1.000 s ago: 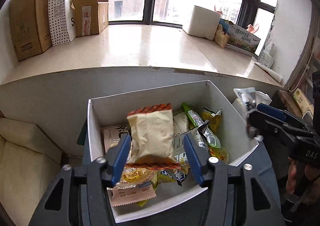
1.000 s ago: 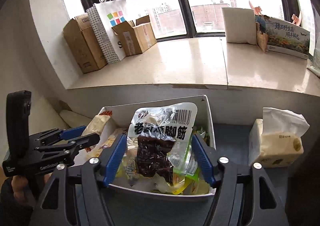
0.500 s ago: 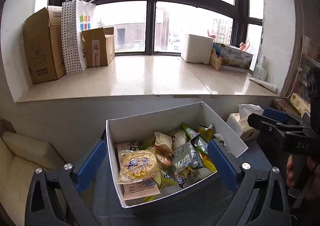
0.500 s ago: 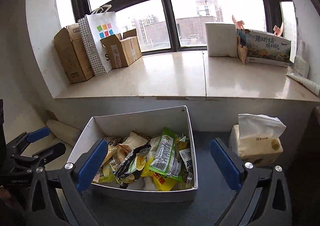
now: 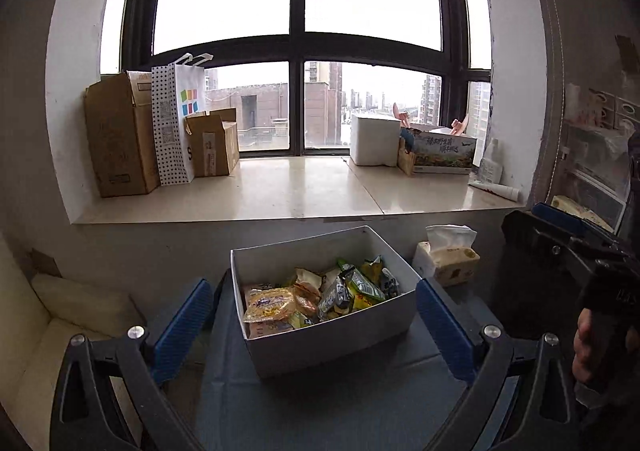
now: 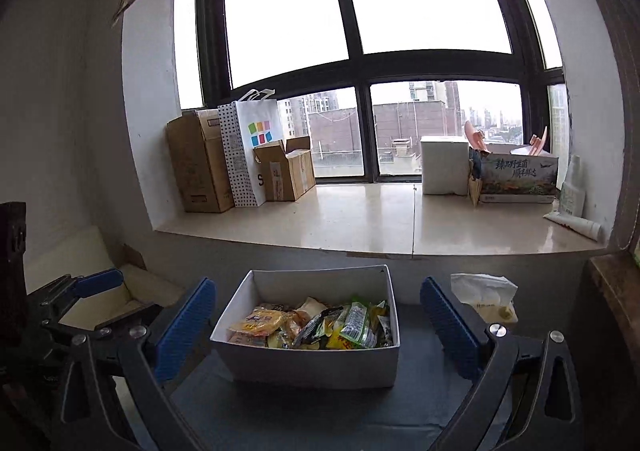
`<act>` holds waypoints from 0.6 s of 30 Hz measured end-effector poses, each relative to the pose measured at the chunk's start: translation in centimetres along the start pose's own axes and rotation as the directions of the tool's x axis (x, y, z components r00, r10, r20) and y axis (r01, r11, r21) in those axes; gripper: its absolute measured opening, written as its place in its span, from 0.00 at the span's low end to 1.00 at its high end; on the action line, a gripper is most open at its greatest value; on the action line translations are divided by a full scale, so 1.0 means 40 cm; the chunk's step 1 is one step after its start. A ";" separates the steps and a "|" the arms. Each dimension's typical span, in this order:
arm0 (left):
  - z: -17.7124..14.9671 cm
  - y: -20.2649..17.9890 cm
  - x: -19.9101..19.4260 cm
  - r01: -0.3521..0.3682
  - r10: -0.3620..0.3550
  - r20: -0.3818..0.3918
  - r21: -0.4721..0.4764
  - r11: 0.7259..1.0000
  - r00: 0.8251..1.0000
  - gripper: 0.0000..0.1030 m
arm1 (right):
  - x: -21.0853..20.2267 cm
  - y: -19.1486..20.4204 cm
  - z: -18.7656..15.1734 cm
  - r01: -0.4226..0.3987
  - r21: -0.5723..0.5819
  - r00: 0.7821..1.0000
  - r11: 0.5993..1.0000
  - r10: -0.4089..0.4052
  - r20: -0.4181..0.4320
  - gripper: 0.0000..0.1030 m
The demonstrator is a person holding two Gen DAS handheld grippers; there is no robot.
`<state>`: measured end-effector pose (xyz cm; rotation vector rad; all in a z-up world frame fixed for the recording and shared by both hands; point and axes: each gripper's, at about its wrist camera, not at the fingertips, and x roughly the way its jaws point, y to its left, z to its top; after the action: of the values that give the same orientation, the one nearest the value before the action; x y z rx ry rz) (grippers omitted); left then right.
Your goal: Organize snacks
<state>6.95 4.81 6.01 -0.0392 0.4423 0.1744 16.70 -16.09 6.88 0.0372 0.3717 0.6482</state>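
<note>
A white open box (image 5: 340,343) stands on a dark blue-grey table, filled with several snack packets (image 5: 320,295); it also shows in the right wrist view (image 6: 316,365) with the packets (image 6: 312,327) inside. My left gripper (image 5: 316,323) is open and empty, held back from the box and above its near side. My right gripper (image 6: 316,327) is open and empty, likewise back from the box. The right gripper shows at the right edge of the left wrist view (image 5: 568,235), the left gripper at the left edge of the right wrist view (image 6: 80,291).
A tissue pack (image 5: 448,259) sits right of the box, also in the right wrist view (image 6: 486,297). Behind is a stone window sill (image 5: 304,187) with cardboard boxes (image 5: 120,139), a dotted paper bag (image 5: 176,123) and a white foam box (image 5: 374,139). A cream cushion (image 5: 48,315) lies at left.
Both grippers opened and let their packets go into the box, the cream one from the left and the dark one from the right. Both then pulled back and up from the box.
</note>
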 end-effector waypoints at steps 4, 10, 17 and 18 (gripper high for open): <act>-0.069 0.001 -0.085 0.013 -0.013 -0.010 -0.031 0.999 1.000 1.00 | -0.071 -0.007 -0.079 0.056 0.011 0.998 0.998 -0.056 -0.014 1.00; -0.156 0.001 -0.095 0.029 -0.037 -0.087 -0.092 0.995 0.995 1.00 | -0.116 0.003 -0.171 0.093 0.017 0.989 0.995 -0.091 -0.119 1.00; -0.190 -0.011 -0.069 0.012 -0.026 -0.161 -0.083 0.996 0.987 1.00 | -0.136 0.028 -0.226 0.098 -0.011 0.983 0.995 -0.098 -0.157 1.00; -0.190 -0.019 -0.073 0.013 -0.024 -0.160 -0.066 0.998 0.987 1.00 | -0.136 0.028 -0.228 0.096 -0.012 0.982 0.995 -0.096 -0.161 1.00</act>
<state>1.27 3.03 0.39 -0.1219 0.5967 0.1681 8.87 -19.19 0.31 -0.0372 0.5249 0.5580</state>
